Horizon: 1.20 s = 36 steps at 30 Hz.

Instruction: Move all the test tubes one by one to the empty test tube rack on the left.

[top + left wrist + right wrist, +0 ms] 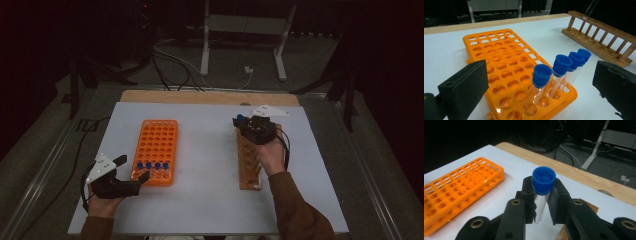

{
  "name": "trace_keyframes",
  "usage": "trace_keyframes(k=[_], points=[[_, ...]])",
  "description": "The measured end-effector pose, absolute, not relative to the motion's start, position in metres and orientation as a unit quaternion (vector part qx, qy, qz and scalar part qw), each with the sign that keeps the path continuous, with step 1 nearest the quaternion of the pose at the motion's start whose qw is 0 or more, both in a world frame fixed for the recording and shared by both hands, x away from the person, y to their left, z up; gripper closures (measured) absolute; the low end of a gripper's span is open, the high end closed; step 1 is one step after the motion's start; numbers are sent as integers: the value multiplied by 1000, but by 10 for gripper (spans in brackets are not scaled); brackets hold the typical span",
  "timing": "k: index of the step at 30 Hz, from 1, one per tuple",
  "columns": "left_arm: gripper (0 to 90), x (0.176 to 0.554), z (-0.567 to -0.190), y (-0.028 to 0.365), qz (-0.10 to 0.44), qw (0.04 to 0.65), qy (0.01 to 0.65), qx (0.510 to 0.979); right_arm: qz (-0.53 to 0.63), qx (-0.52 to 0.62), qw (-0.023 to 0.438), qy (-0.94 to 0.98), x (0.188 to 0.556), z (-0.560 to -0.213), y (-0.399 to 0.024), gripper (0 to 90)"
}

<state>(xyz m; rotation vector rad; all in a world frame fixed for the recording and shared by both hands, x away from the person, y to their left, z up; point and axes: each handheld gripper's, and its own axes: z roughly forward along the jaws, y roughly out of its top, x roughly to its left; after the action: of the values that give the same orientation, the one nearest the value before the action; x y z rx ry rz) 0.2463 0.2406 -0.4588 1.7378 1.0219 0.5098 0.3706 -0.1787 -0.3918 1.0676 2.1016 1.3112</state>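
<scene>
Right hand-held gripper (pixel 541 202) clamped on a blue-capped test tube (pixel 543 187) above the far end of the wooden rack (pixel 248 165), left hand-held gripper (pixel 131 172) gaping wide and empty just beside the orange rack (pixel 156 150), near its four capped tubes (pixel 559 72).

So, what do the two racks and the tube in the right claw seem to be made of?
Orange rack: probably moulded plastic, glossy, with reflections on its surface.
Brown rack: looks like wood, matte, with turned pegs.
Tube in the right claw: clear glass or plastic, I cannot tell which; its blue cap looks like plastic.
</scene>
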Motion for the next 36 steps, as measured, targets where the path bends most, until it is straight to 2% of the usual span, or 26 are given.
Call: trace_keyframes(k=[36], points=[[8, 245, -449, 236, 235, 496, 416, 725, 497, 339, 164, 782, 359, -388, -131, 770]])
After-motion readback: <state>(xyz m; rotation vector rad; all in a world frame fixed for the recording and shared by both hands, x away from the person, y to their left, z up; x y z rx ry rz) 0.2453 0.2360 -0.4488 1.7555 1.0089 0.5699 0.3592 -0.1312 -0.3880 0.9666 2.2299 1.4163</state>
